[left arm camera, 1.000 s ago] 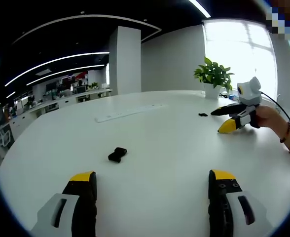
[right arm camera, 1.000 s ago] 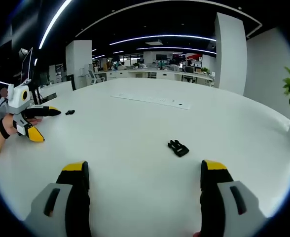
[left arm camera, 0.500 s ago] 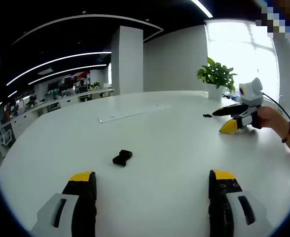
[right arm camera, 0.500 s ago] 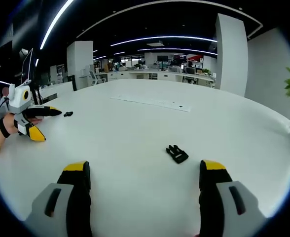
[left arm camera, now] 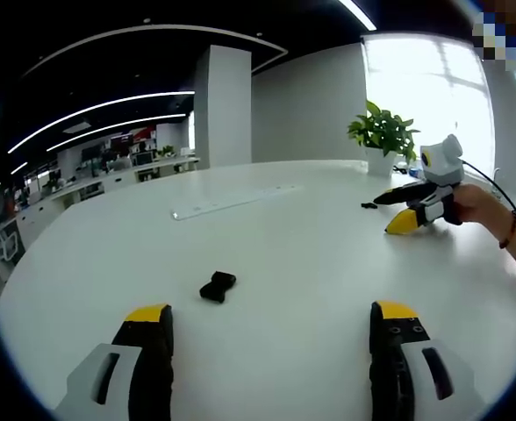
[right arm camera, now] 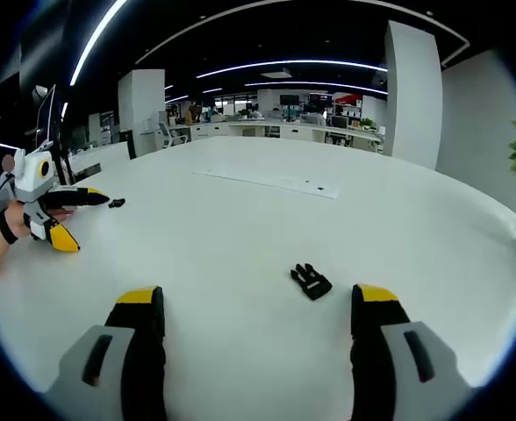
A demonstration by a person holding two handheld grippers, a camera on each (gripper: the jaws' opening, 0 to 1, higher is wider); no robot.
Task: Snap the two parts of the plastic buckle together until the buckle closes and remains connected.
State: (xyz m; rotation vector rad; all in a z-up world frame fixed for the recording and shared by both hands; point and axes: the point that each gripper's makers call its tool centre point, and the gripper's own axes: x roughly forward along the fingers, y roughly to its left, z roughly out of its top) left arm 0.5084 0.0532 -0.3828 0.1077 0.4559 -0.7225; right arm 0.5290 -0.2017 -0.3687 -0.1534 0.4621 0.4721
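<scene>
Both buckle halves sit lower in my views than a second ago. My left gripper (left arm camera: 267, 329) is spread behind the socket half (left arm camera: 216, 287); my right gripper (right arm camera: 258, 316), also spread, faces the pronged half (right arm camera: 311, 281), on the white table (right arm camera: 240, 219), well inside its edges

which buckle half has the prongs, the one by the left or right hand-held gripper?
The pronged buckle half lies before the right hand-held gripper, its prongs splayed. The other buckle half, before the left hand-held gripper, is a plain block.
</scene>
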